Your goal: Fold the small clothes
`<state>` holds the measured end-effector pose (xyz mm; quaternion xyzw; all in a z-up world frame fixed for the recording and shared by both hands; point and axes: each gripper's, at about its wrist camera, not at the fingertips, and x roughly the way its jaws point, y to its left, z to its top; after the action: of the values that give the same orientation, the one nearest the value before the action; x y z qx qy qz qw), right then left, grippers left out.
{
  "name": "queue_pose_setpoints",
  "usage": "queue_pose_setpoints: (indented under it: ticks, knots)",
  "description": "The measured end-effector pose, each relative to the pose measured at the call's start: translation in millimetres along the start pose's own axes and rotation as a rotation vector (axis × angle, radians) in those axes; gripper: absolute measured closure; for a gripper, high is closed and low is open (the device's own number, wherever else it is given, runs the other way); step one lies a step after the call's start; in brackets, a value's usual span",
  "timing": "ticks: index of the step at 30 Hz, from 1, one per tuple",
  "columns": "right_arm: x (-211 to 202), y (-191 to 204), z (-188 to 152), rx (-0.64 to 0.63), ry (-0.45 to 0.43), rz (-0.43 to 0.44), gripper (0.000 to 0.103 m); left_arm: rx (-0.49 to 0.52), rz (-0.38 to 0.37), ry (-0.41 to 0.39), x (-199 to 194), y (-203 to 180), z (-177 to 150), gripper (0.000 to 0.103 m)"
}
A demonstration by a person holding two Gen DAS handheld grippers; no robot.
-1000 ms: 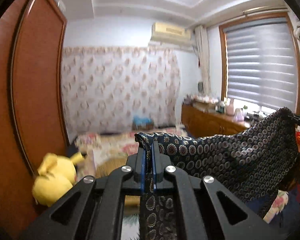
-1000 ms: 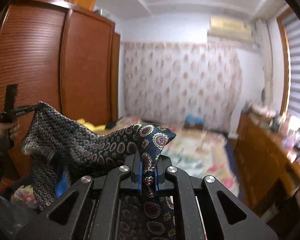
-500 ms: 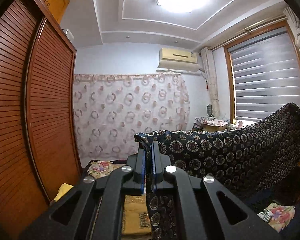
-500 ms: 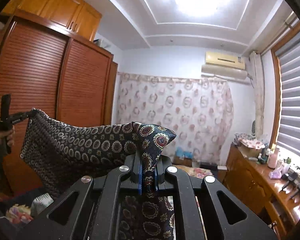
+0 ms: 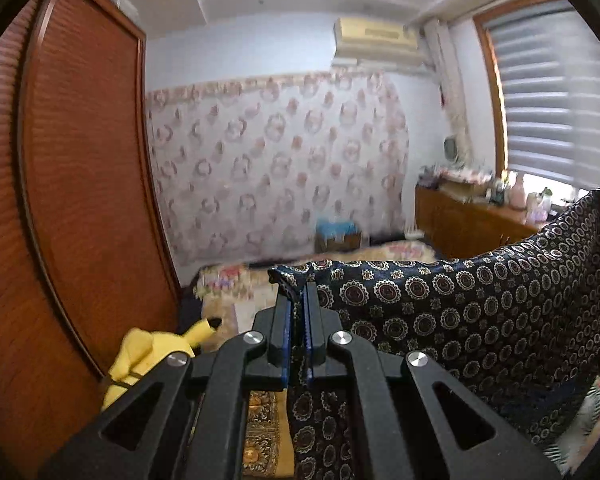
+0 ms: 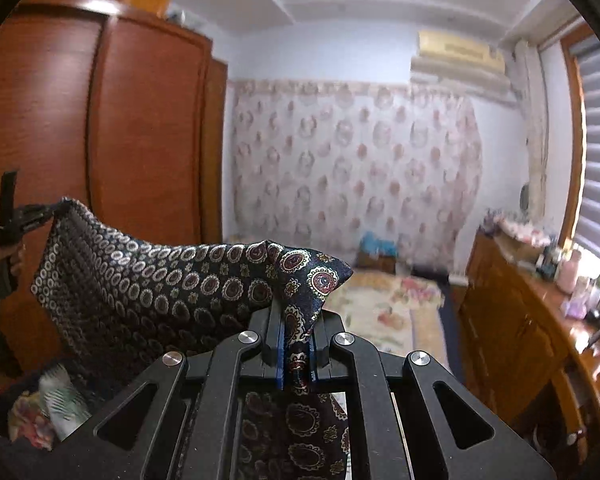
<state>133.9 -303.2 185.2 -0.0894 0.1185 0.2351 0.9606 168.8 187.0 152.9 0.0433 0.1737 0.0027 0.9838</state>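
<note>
A dark navy garment with a round medallion print (image 5: 480, 320) hangs stretched in the air between both grippers. My left gripper (image 5: 299, 292) is shut on one top corner of it; the cloth runs off to the right and up. My right gripper (image 6: 298, 312) is shut on the other top corner, which bunches above the jaws (image 6: 320, 276). In the right wrist view the garment (image 6: 148, 284) spans left to the far left gripper (image 6: 28, 216), held by a hand. Its lower part hangs below both views.
A bed with a floral cover (image 6: 384, 308) lies below and ahead. A brown wardrobe (image 5: 80, 200) stands at the left, a wooden dresser with bottles (image 6: 532, 304) at the right under the window. A yellow plush toy (image 5: 148, 352) and other patterned clothes (image 5: 264, 432) lie below.
Both grippers have tilted back down from pointing at the ceiling, so the bed and the plush toy show again. The garment stays stretched between them, both still shut on it.
</note>
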Motion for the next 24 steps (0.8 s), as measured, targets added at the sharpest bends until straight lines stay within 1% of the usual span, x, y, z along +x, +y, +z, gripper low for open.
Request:
queue_pose_setpoints:
  ticks: [2,3,6,9,12,16,18,21,24]
  knots:
    - [39.8,-9.1,-16.1,0.006,0.047,0.003,0.098,-0.003,0.004,0.052,33.3,-4.1,-14.4,0.100]
    - [60.0,-14.1,-24.5,0.017,0.071,0.010,0.098,-0.014,-0.005,0.080,51.6,-2.2,-21.5,0.100]
    - [111.0,-25.3,-45.0,0.030,0.139,0.004,0.098,-0.034,-0.012,0.140,89.2,-6.7,-40.4,0.100]
    - [165.1,-32.5,-67.3,0.028,0.234,0.001,0.098,-0.041,-0.013,0.181,118.8,-11.4,-55.7,0.100]
    - [202.0,-41.6,-83.7,0.022,0.285,0.000,0.098,-0.043,-0.018,0.218,139.8,-15.7,-68.8,0.100]
    - [241.9,-57.0,-102.8,0.036,0.340,0.001,0.098,-0.031,-0.021,0.262,170.5,-20.4,-74.1,0.100]
    - [252.3,-58.1,-108.6,0.042,0.361,-0.003,0.097,-0.016,-0.020,0.273,180.3,-23.7,-76.2,0.100]
    - [274.2,-65.7,-123.2,0.067,0.396,-0.007,0.097,0.003,-0.019,0.296,189.9,-26.1,-79.9,0.099]
    - [293.6,-68.5,-134.9,0.086,0.426,-0.020,0.096,-0.006,-0.039,0.306,192.7,-29.0,-82.3,0.097]
